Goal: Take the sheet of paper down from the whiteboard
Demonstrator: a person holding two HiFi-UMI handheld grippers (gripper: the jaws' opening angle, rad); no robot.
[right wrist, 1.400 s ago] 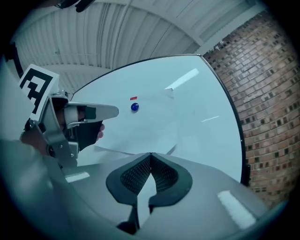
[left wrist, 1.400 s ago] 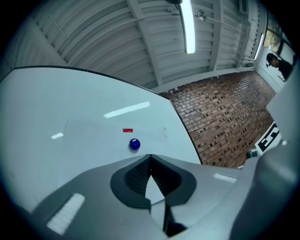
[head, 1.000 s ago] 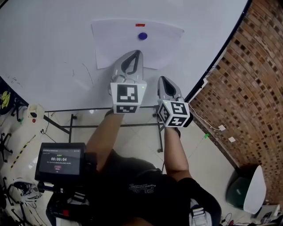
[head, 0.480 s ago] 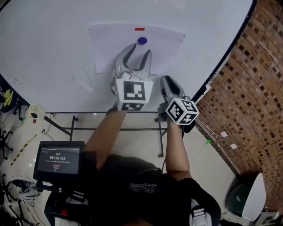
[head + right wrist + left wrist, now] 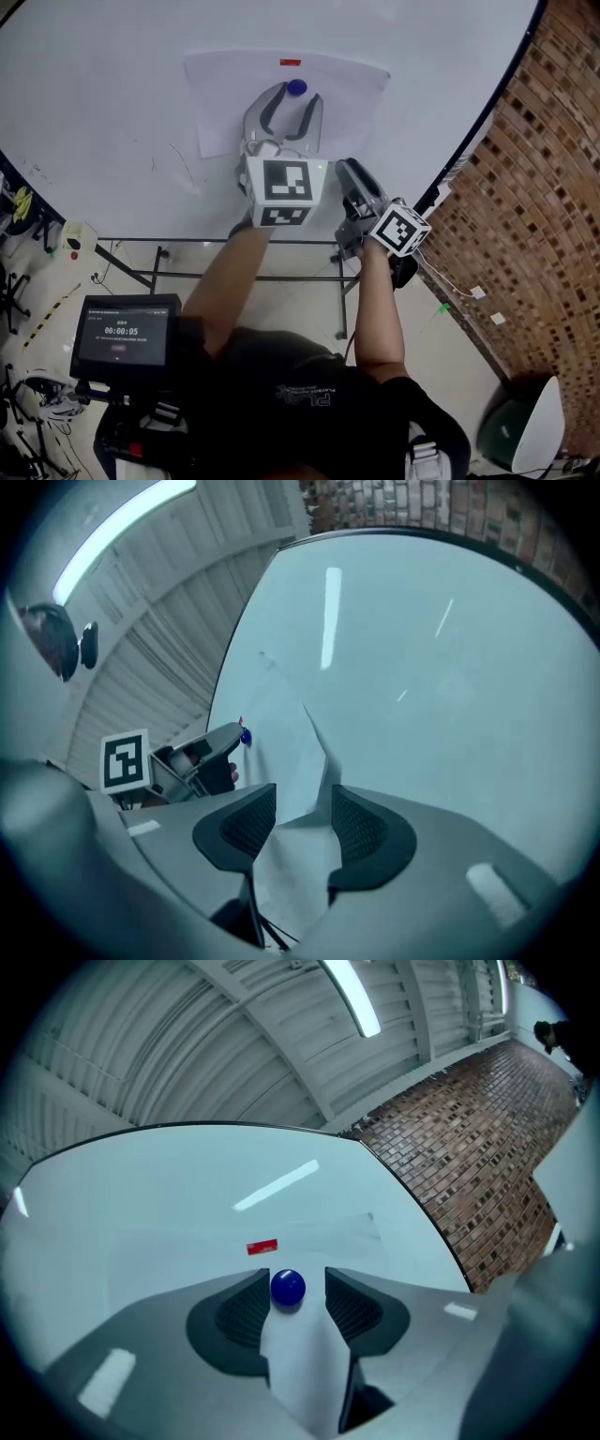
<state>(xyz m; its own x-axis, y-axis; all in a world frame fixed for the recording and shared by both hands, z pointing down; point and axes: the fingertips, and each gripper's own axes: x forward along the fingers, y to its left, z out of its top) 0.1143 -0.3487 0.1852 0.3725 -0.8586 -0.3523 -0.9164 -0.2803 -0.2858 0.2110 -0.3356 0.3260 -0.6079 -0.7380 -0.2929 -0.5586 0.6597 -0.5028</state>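
Note:
A white sheet of paper (image 5: 225,94) hangs on the whiteboard (image 5: 94,84), pinned by a round blue magnet (image 5: 297,87) under a small red strip (image 5: 291,63). My left gripper (image 5: 294,95) points at the board, and its jaws are opening with the blue magnet (image 5: 288,1287) between the fingertips, untouched by the pads. My right gripper (image 5: 349,172) sits lower right, rolled on its side. Its jaws are also opening, and the sheet's lower right edge (image 5: 314,738) runs up between them without being pinched. The right gripper view also shows the left gripper (image 5: 211,747).
A brick wall (image 5: 525,206) meets the whiteboard's dark right edge (image 5: 469,122). Below the board are its metal stand bars (image 5: 150,272) and the floor. A small screen (image 5: 122,339) sits at the person's chest. A green bin (image 5: 511,408) stands at bottom right.
Both grippers went from shut to open. The left one rose along the sheet until its tips flank the blue magnet. The right one rolled onto its side and shifted slightly right.

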